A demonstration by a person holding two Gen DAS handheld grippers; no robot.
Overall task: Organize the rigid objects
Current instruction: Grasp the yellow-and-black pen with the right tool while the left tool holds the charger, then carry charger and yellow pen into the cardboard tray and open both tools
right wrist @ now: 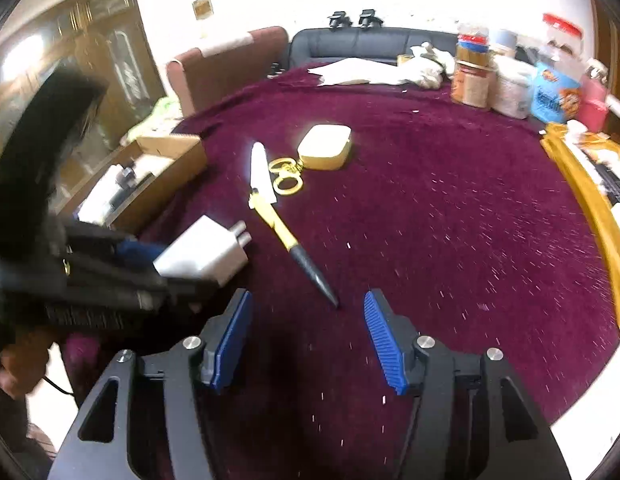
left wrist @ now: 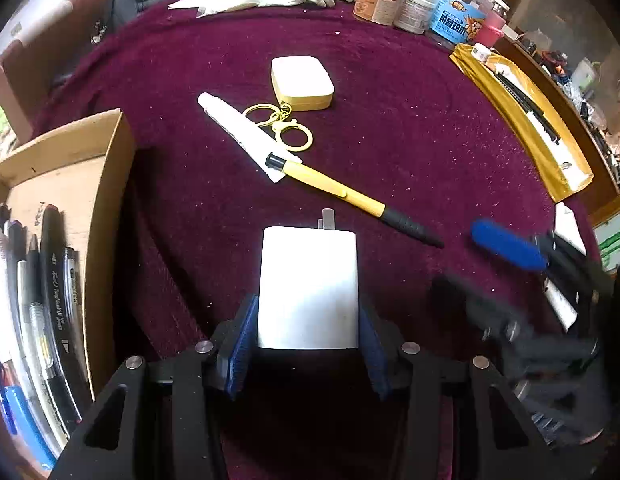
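Note:
My left gripper (left wrist: 308, 312) is shut on a white plug adapter (left wrist: 309, 286), its two metal prongs pointing away over the maroon cloth. The adapter (right wrist: 206, 254) also shows in the right wrist view, held at the left. My right gripper (right wrist: 308, 320) stands open with nothing between its blue pads, just short of the tip of a yellow and black pen (right wrist: 294, 246). That pen (left wrist: 350, 196) lies diagonally, its cap end on a white tube (left wrist: 242, 132). Beside them rest a yellow keyring (left wrist: 286, 126) and a cream case (left wrist: 302, 82).
A cardboard box (left wrist: 106, 184) at the left holds several pens (left wrist: 42, 308). A gold tray (left wrist: 522, 120) with dark tools runs along the right edge. Jars and tins (left wrist: 418, 4), gloves and paper crowd the far side. A dark sofa stands behind the table.

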